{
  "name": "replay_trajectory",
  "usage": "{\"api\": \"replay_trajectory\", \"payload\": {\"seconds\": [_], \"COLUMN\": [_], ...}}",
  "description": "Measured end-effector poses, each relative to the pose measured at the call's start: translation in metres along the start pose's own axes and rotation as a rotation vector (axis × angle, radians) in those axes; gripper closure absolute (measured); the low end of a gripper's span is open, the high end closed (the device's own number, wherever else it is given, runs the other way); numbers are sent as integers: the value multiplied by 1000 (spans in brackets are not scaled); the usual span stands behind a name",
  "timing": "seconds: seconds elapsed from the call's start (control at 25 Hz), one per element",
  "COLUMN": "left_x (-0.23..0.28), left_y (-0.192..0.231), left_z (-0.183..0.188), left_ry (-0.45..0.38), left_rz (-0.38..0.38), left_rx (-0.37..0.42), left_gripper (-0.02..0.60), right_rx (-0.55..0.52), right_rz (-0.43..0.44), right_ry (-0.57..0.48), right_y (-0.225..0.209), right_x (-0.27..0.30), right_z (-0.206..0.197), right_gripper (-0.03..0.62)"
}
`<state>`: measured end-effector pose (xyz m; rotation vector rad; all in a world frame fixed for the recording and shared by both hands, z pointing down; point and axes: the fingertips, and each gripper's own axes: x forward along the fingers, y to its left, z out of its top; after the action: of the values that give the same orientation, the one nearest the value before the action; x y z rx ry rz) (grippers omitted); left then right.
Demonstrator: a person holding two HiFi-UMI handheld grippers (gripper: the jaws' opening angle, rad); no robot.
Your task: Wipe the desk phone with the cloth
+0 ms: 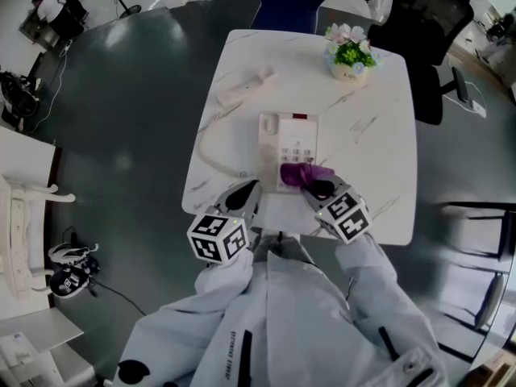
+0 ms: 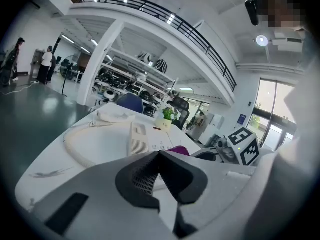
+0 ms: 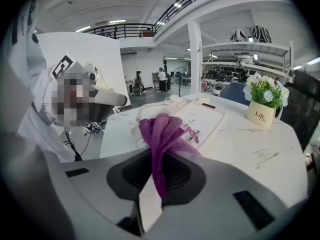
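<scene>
Our right tool [image 3: 156, 181] is clamped on the purple cloth [image 3: 161, 134], which hangs over the near end of the phone [image 1: 289, 139]. Our left tool [image 2: 159, 156] is closed and empty, just left of the phone at the near edge of the white bench [image 1: 379, 135].

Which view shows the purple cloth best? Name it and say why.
The right gripper view: the purple cloth sits large and central, clamped in the right hand-held gripper. The head view shows it small on the desk phone; the left gripper view shows only a sliver.
</scene>
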<state>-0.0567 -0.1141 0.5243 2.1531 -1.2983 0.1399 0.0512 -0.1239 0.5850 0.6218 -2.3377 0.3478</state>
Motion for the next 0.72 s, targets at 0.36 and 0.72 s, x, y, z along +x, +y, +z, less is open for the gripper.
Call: {"api": "replay_trajectory", "payload": {"seconds": [0.36, 0.72], "left_x": [-9, -12], "left_y": [-1, -2], "left_z": [-2, -2], "left_ry": [-7, -10], "left_rz": [3, -1], "left_rx": [-2, -6], "left_gripper": [583, 583], "right_rx": [4, 10], "right_rz": [22, 51], "right_ry": [19, 39], "right_y": [12, 22], "right_x": [-3, -3], "right_z": [-7, -16], "right_gripper": [556, 556]}}
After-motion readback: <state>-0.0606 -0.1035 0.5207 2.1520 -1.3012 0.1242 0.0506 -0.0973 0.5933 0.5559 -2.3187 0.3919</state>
